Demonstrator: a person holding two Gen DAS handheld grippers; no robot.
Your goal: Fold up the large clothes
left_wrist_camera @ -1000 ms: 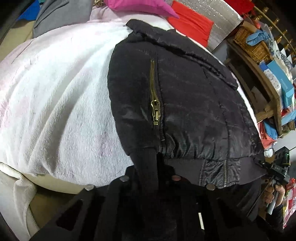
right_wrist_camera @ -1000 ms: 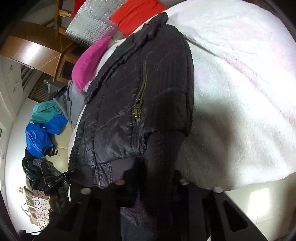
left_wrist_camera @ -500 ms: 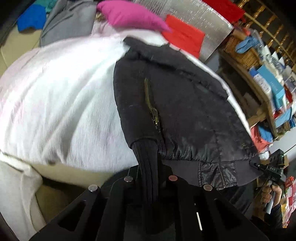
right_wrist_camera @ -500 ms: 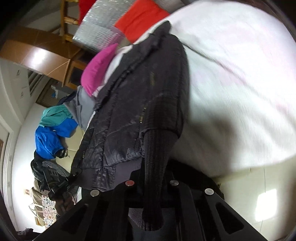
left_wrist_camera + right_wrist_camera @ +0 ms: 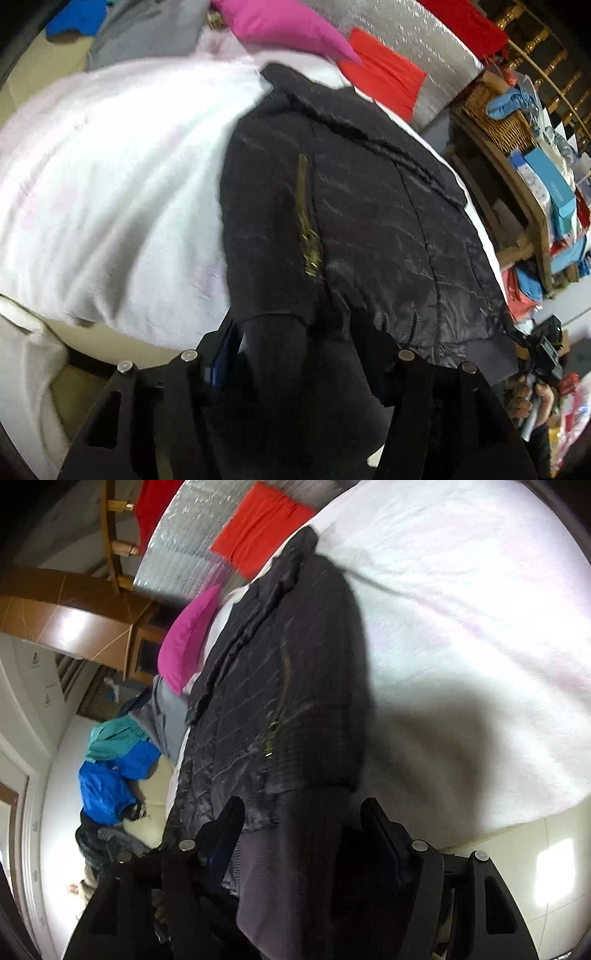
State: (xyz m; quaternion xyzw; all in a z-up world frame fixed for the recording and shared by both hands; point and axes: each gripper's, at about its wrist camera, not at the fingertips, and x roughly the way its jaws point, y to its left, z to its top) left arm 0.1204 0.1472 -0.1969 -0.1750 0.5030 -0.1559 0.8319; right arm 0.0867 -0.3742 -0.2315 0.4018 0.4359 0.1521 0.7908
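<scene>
now both jaws opening around jacket (image 5: 369, 221) cuffs

Black quilted jacket (image 5: 369, 221) with faint stitched lines, brass-gold zip (image 5: 308, 221), dark ribbed-knit cuff (image 5: 295, 369). White fleecy blanket (image 5: 110, 184) faintly tinged pink. Magenta pillow (image 5: 280, 26); red cloth (image 5: 384, 83) against glittery silver sheet (image 5: 417, 40). Grey garment (image 5: 166, 716); teal-and-blue jacket (image 5: 114, 760). Black gripper fingers (image 5: 225, 827).

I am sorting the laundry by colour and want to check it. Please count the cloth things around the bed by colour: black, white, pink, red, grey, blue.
Black jacket: 1
White blanket: 1
Pink cushion: 1
Red cloth: 1
Grey garment: 1
Blue-and-teal garment: 1
Total: 6
</scene>
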